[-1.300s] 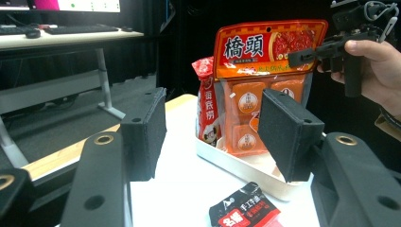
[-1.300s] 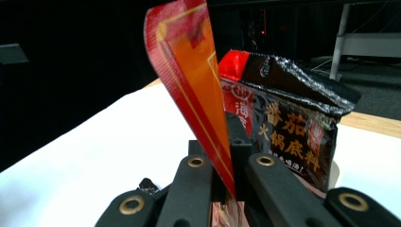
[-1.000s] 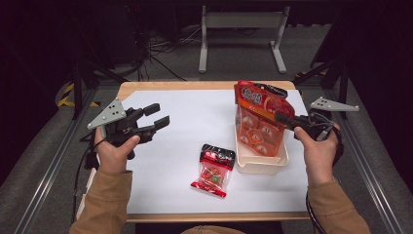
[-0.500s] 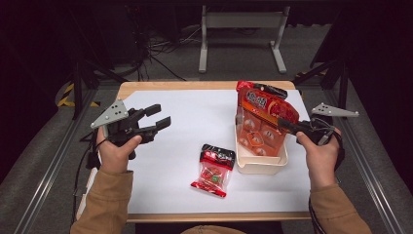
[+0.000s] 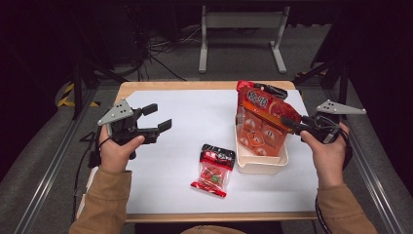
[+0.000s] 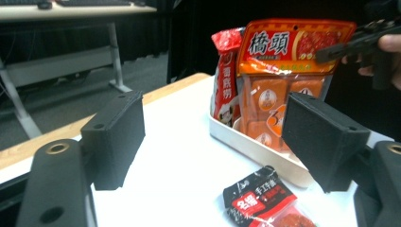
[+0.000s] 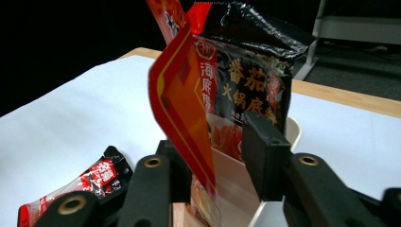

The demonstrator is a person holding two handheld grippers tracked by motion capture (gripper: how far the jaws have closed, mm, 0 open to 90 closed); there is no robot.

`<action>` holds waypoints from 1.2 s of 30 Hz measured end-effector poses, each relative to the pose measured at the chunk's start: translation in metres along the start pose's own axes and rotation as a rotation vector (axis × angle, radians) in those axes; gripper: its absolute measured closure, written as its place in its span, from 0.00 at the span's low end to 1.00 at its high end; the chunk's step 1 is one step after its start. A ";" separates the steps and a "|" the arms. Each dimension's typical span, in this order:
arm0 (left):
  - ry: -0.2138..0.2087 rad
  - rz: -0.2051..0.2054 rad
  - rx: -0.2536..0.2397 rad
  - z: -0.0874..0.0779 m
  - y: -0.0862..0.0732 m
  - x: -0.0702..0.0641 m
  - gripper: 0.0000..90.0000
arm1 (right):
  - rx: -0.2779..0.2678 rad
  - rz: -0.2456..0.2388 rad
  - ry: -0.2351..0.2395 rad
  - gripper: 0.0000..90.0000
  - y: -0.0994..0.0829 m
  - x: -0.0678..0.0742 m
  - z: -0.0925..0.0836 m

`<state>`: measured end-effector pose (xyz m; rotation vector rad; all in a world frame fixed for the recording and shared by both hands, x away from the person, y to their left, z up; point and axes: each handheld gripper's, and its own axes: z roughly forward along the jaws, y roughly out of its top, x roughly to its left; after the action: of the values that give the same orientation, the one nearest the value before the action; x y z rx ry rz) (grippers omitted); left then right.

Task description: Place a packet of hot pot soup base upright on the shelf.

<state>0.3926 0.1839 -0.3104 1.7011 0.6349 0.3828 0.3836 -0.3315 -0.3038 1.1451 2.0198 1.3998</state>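
Orange sauce packet [image 5: 262,122] stands upright in the cream plastic tub [image 5: 260,165] on the table's right side, leaning vs a red/black packet [image 7: 250,75] behind it in the same tub. R gripper [image 5: 291,125] sits at the orange packet's right edge; its jaws have just been opening and now stand partly apart w/ the packet's edge between them. In the right gripper view the pads flank the packet w/o pressing on it. L gripper [image 5: 158,117] hovers over the white table cover [image 5: 185,122] on the left, well apart from the tub; jaws have just been opening, now wide, nothing between them. Small red/black snack pack [image 5: 213,169] lies flat on the cover just left of the tub, near the front edge
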 end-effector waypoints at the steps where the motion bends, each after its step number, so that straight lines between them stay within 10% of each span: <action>1: 0.005 -0.004 0.006 0.001 -0.001 0.000 0.25 | -0.003 -0.001 0.001 0.66 0.000 -0.001 -0.002; 36: -0.069 0.043 0.174 0.053 -0.028 0.007 0.23 | 0.046 -0.148 0.015 0.37 -0.023 0.002 -0.051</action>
<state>0.4227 0.1497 -0.3504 1.8883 0.5952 0.3047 0.3370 -0.3618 -0.3040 0.9837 2.1103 1.2992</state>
